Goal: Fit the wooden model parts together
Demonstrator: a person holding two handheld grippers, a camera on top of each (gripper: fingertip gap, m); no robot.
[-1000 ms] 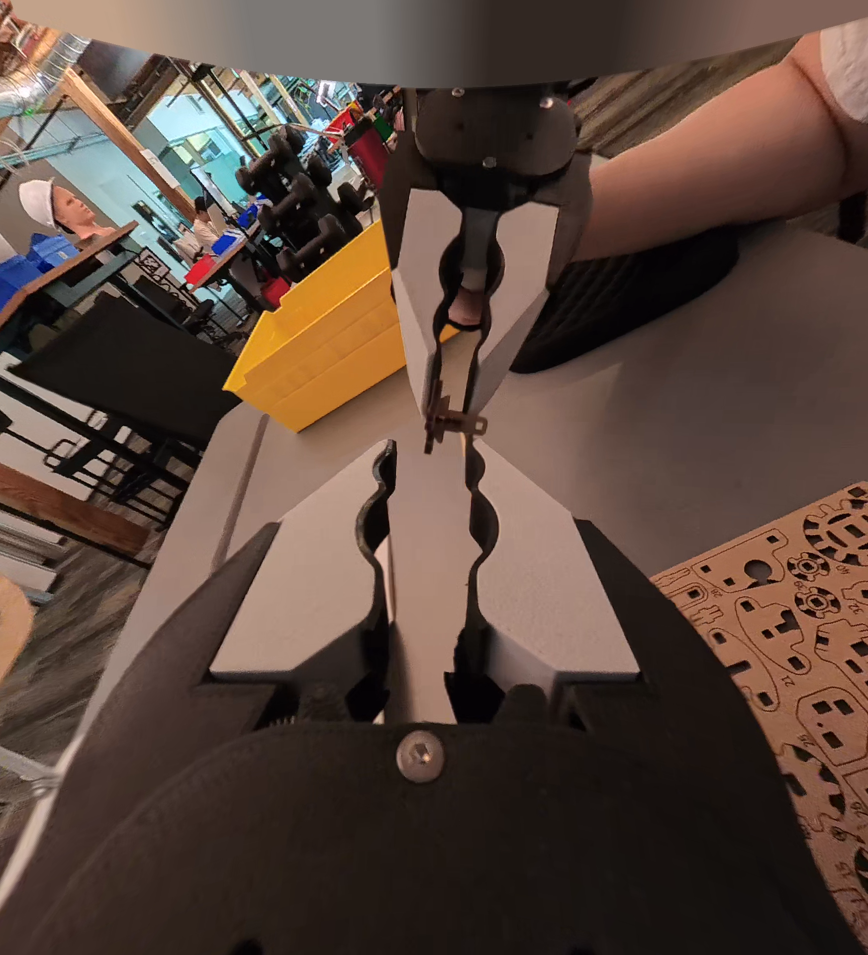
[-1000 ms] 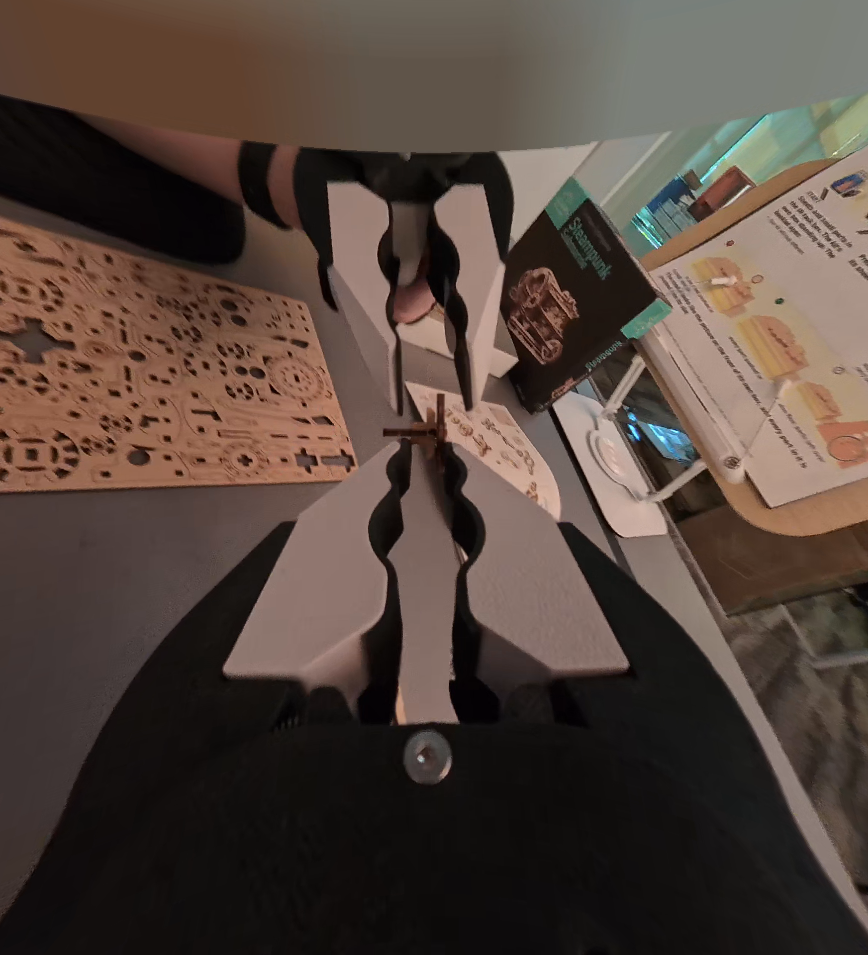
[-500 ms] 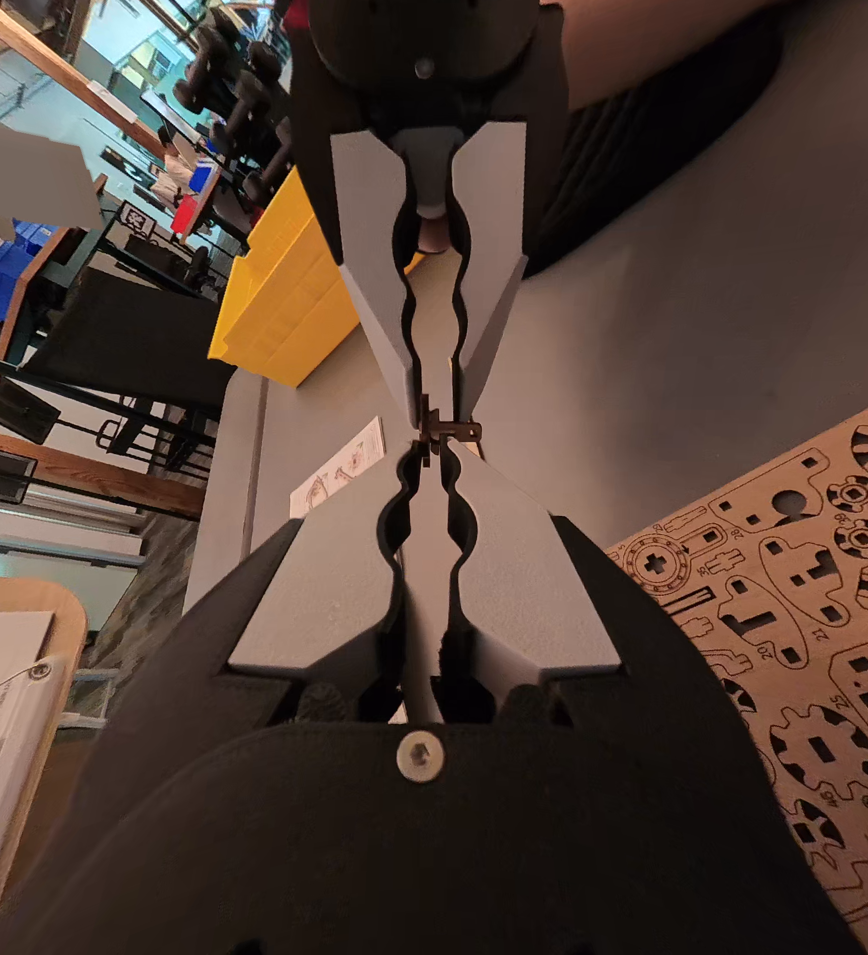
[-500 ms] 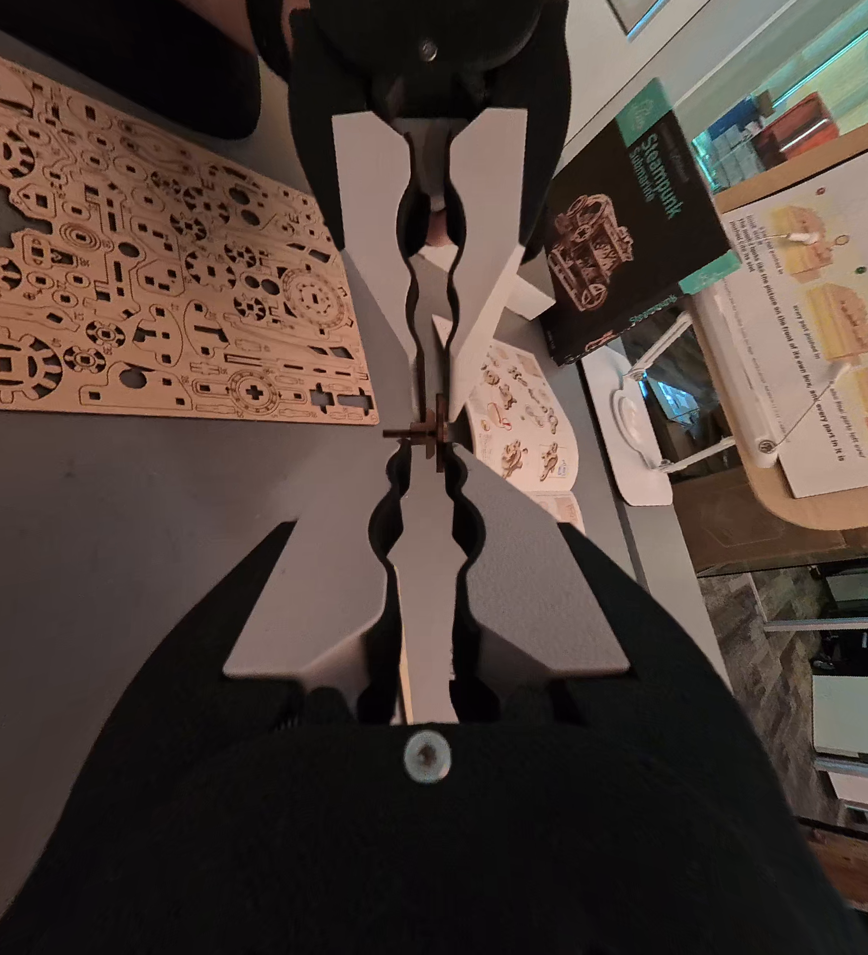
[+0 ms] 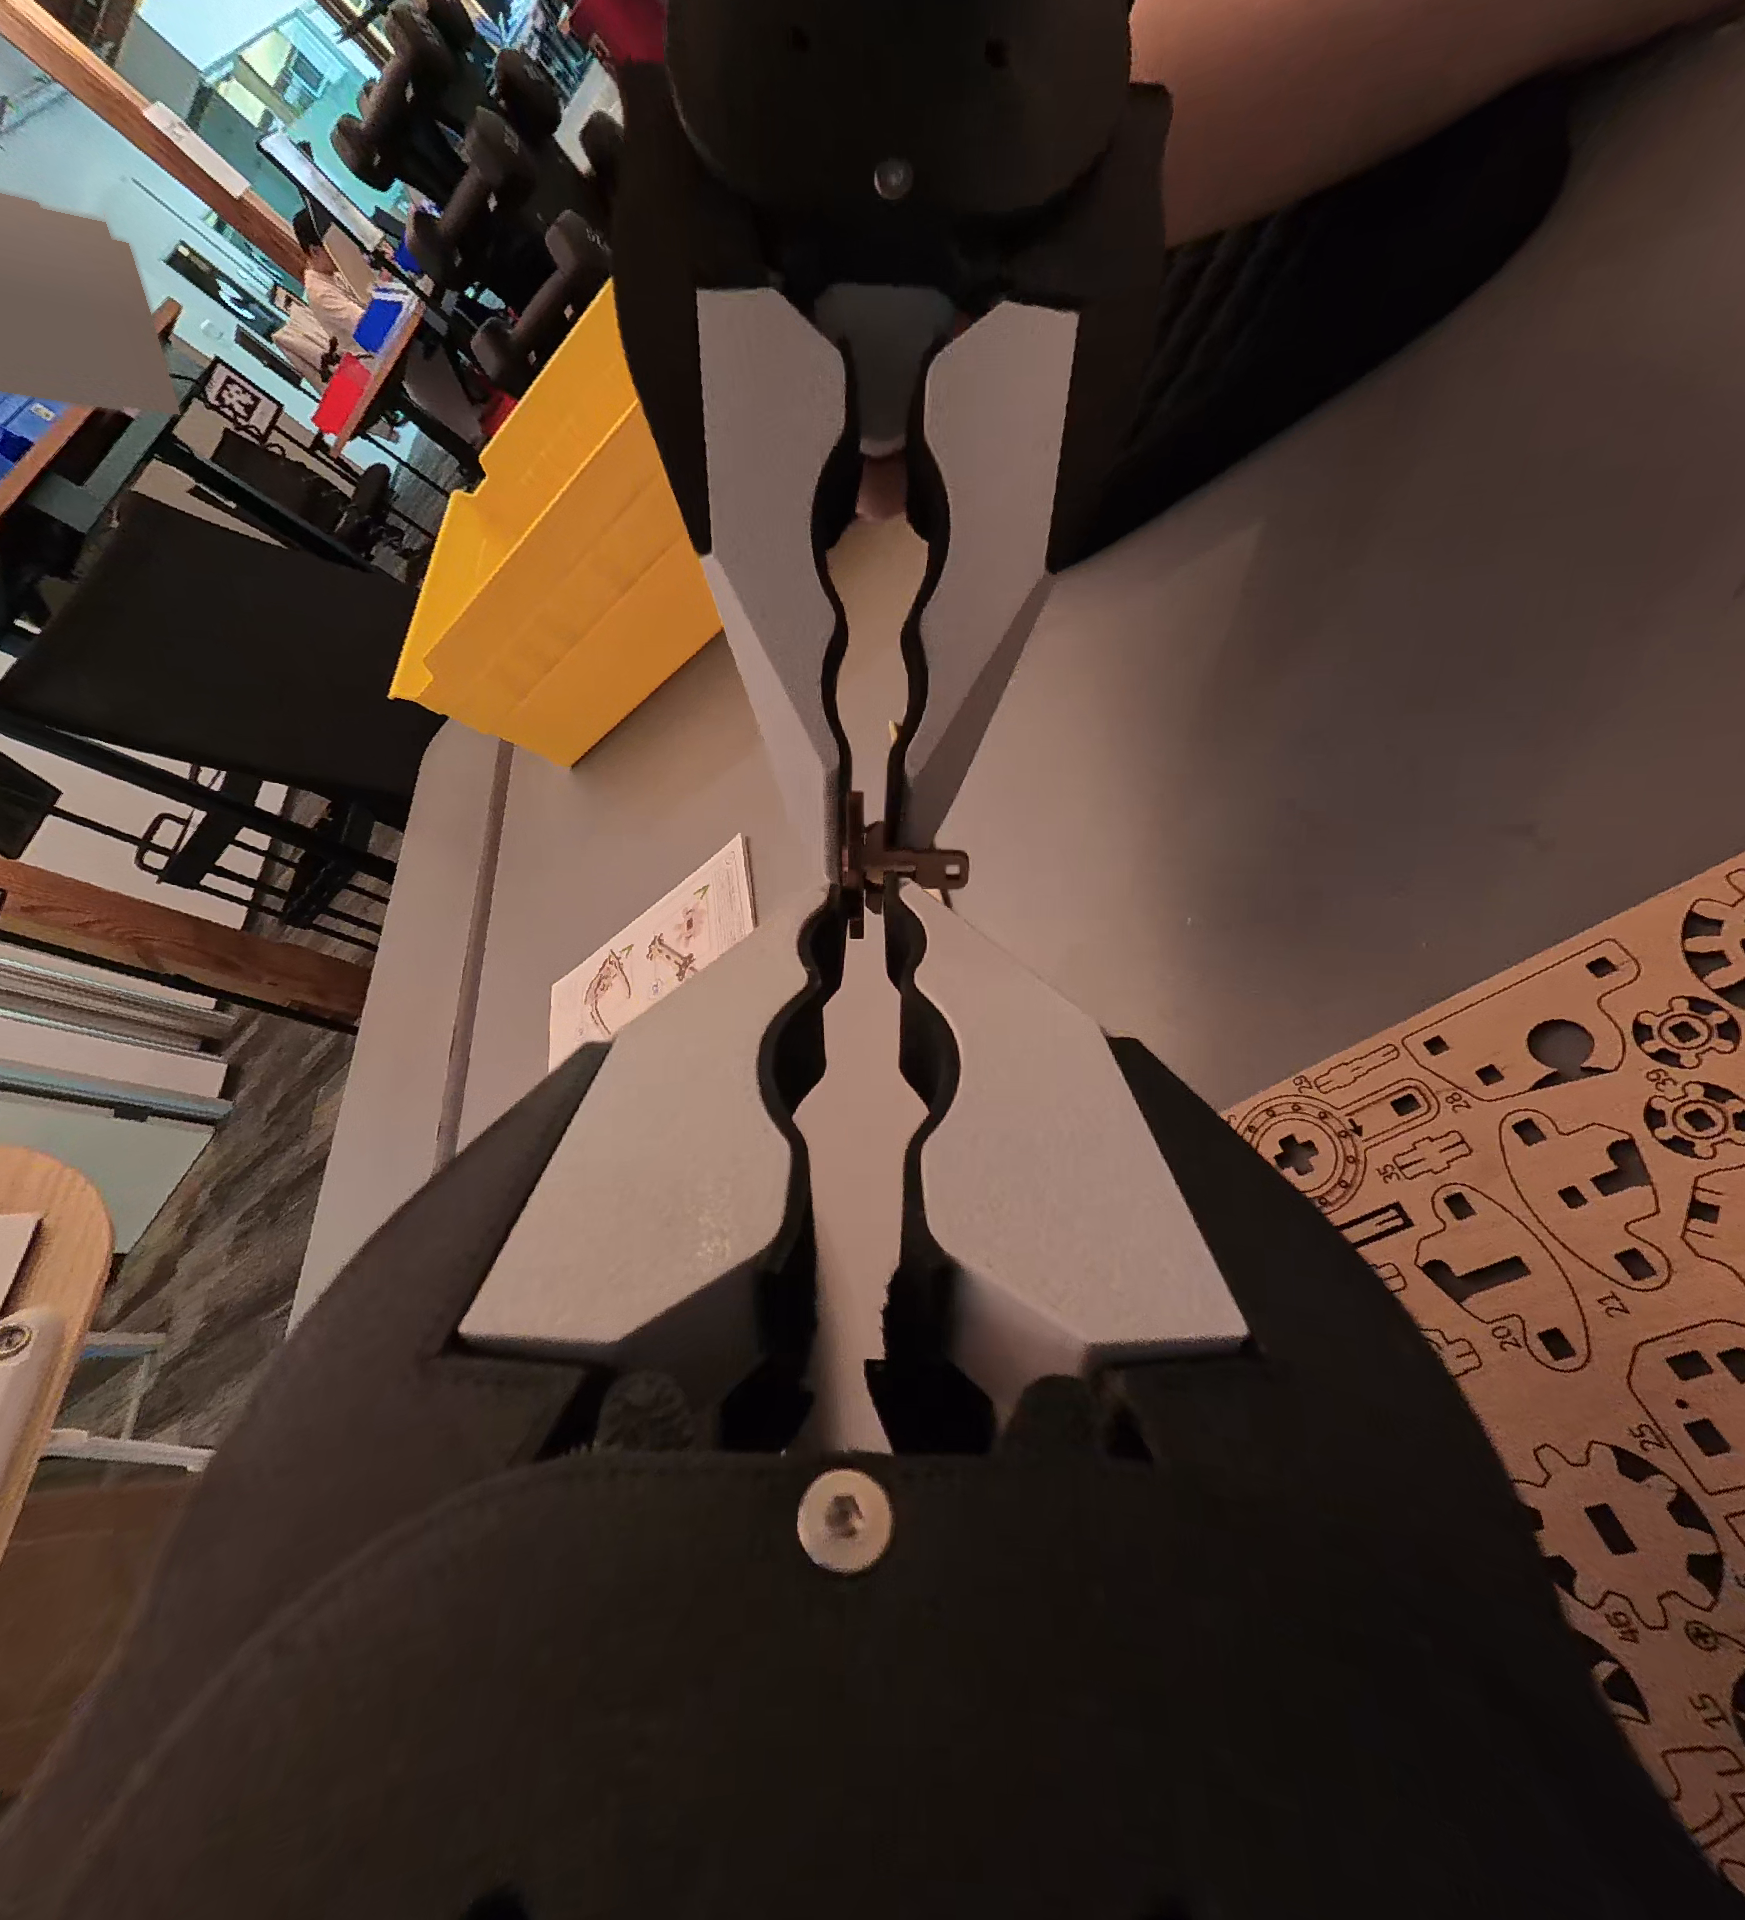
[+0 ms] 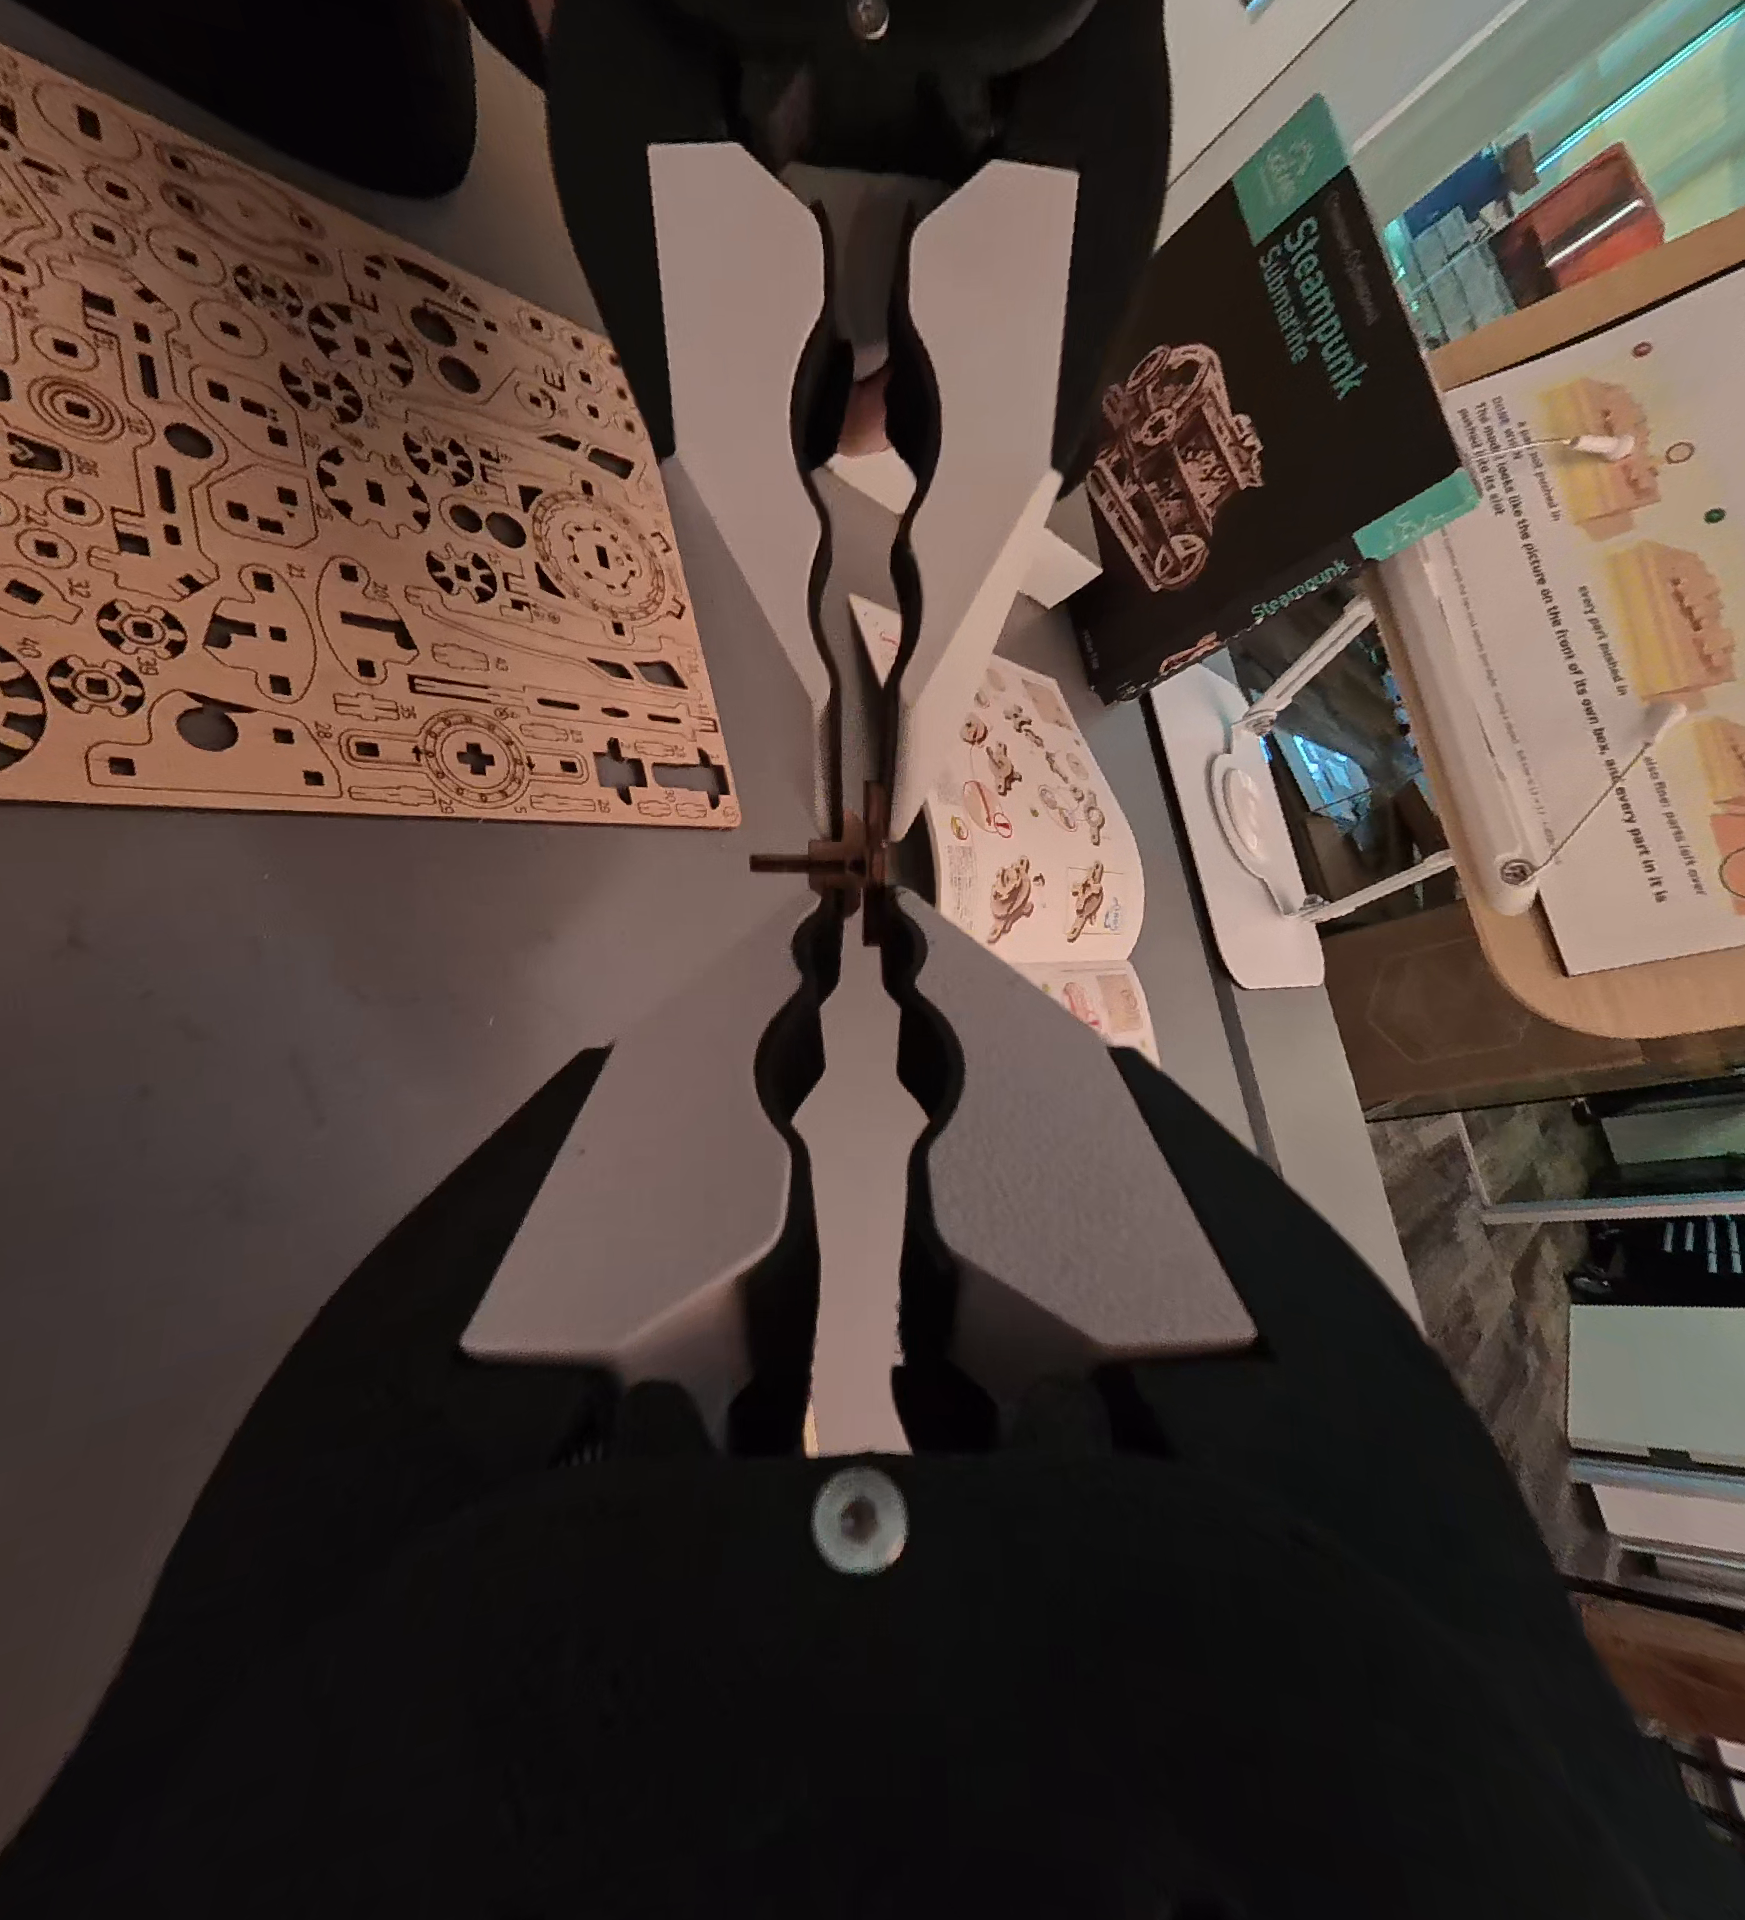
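A small wooden assembly (image 5: 889, 862), a thin flat piece with a short peg crossing it, hangs in the air above the grey table (image 5: 1315, 727). My left gripper (image 5: 860, 920) and my right gripper (image 5: 863, 805) meet tip to tip at it, and both look shut on the flat piece. The peg sticks out sideways between the tips. In the right wrist view the same assembly (image 6: 847, 864) sits between my right gripper (image 6: 863, 925) below and my left gripper (image 6: 857, 795) above. The exact contact is hidden by the fingertips.
A laser-cut wooden parts sheet (image 5: 1626, 1247) lies flat on the table, also in the right wrist view (image 6: 276, 520). An instruction booklet (image 6: 1044, 831), a black box (image 6: 1263, 395) and a propped instruction board (image 6: 1626, 623) stand near the table edge. Yellow bins (image 5: 556, 582) sit at the far corner. My left and right fingertips are right by each other.
The two grippers have come together tip to tip. My left gripper, open and short of the part a second ago, has shut on it. The right gripper has kept its hold.
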